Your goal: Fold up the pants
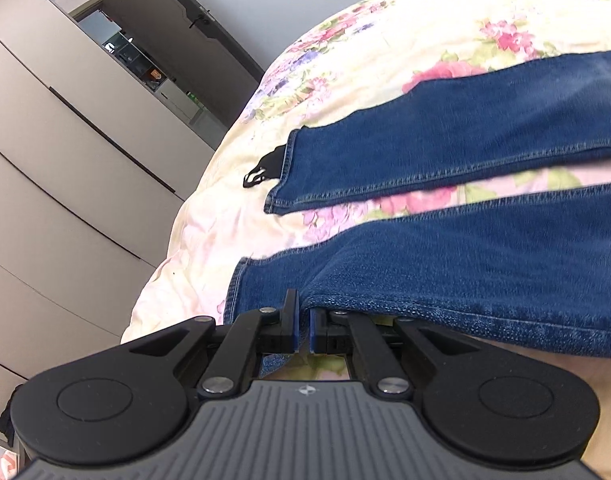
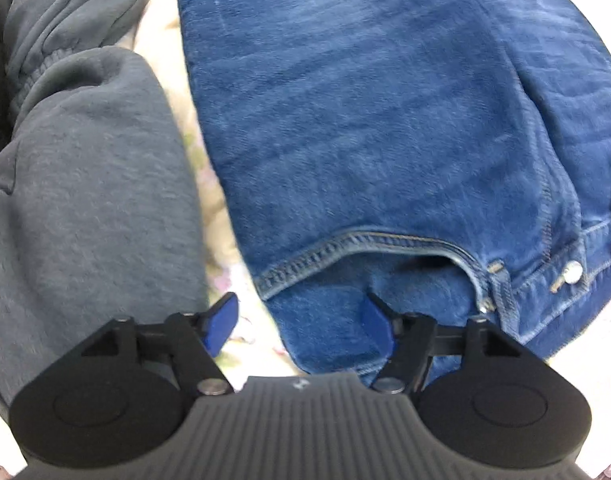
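Blue jeans lie spread on a floral bedspread, both legs apart with hems toward the left. My left gripper is shut on the near leg's edge close to its hem, and the denim is lifted there. In the right wrist view the jeans' upper part shows with the waistband, pocket seam and a metal button. My right gripper is open, its blue pads on either side of the waistband corner, holding nothing.
A grey sweatshirt lies bunched on the bed just left of the jeans. A small black item lies beside the far leg's hem. Beige wardrobe doors and an open doorway stand beyond the bed's edge.
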`<action>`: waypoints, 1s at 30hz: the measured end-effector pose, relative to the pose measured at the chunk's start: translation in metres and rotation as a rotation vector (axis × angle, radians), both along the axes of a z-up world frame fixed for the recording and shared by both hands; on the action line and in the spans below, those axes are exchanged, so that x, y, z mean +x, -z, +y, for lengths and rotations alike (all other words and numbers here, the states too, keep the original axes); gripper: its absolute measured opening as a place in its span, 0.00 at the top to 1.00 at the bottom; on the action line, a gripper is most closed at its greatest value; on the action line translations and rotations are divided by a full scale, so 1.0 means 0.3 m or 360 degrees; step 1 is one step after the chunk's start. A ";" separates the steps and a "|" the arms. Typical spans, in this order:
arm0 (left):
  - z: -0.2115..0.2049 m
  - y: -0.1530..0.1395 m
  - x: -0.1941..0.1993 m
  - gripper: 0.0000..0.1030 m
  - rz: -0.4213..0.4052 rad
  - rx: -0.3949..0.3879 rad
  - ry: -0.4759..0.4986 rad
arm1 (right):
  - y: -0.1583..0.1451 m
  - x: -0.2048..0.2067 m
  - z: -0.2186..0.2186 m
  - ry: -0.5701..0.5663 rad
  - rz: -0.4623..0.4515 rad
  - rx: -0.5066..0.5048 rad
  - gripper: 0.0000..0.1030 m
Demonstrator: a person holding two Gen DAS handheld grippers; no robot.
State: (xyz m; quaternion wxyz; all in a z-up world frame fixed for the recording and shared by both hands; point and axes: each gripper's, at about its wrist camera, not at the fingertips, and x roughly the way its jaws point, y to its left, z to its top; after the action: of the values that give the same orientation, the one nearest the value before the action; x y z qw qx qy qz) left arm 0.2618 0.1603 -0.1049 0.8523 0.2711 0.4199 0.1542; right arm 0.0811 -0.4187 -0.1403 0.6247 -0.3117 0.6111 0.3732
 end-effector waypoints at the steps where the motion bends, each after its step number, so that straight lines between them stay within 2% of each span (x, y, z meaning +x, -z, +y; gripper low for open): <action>1: 0.000 -0.005 0.005 0.95 -0.0002 -0.0004 0.0003 | -0.007 -0.005 -0.008 0.0006 -0.0044 -0.0021 0.47; 5: -0.008 -0.003 0.020 0.96 0.0001 0.0011 0.0016 | -0.036 -0.082 -0.044 -0.0042 -0.0225 -0.0153 0.48; 8: -0.017 0.012 0.030 0.96 0.0021 0.0033 -0.0009 | -0.051 -0.173 -0.092 -0.0283 -0.0420 -0.0269 0.48; 11: -0.029 0.021 0.035 0.96 0.0031 0.0063 -0.0029 | -0.059 -0.294 -0.096 -0.0520 -0.0683 -0.0197 0.49; 13: -0.036 0.018 0.037 0.96 0.0030 0.0067 -0.0058 | -0.050 -0.335 -0.124 -0.0631 -0.0722 -0.0133 0.56; 17: -0.048 0.010 0.037 0.96 0.0039 0.0082 -0.0110 | 0.008 -0.419 -0.164 -0.0881 -0.0725 -0.0104 0.61; 19: -0.053 0.010 0.033 0.96 0.0047 0.0095 -0.0130 | 0.078 -0.442 -0.182 -0.0959 -0.0870 -0.0099 0.61; 23: -0.061 0.016 0.025 0.96 0.0075 0.0128 -0.0169 | 0.177 -0.471 -0.203 -0.1023 -0.1047 -0.0089 0.60; 28: -0.071 0.018 0.020 0.96 0.0093 0.0151 -0.0202 | 0.264 -0.555 -0.300 -0.1210 -0.1417 -0.0155 0.62; 29: -0.072 0.019 0.020 0.96 0.0097 0.0154 -0.0206 | 0.279 -0.570 -0.306 -0.1220 -0.1488 -0.0175 0.64; 30: -0.074 0.018 0.019 0.96 0.0098 0.0158 -0.0208 | 0.294 -0.581 -0.323 -0.1208 -0.1554 -0.0196 0.71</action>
State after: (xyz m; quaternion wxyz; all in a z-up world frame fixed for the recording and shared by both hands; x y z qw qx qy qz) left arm 0.2674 0.1381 -0.1104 0.8126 0.2897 0.4545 0.2217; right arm -0.0933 -0.5156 -0.2284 0.6366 -0.6775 0.1219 0.3477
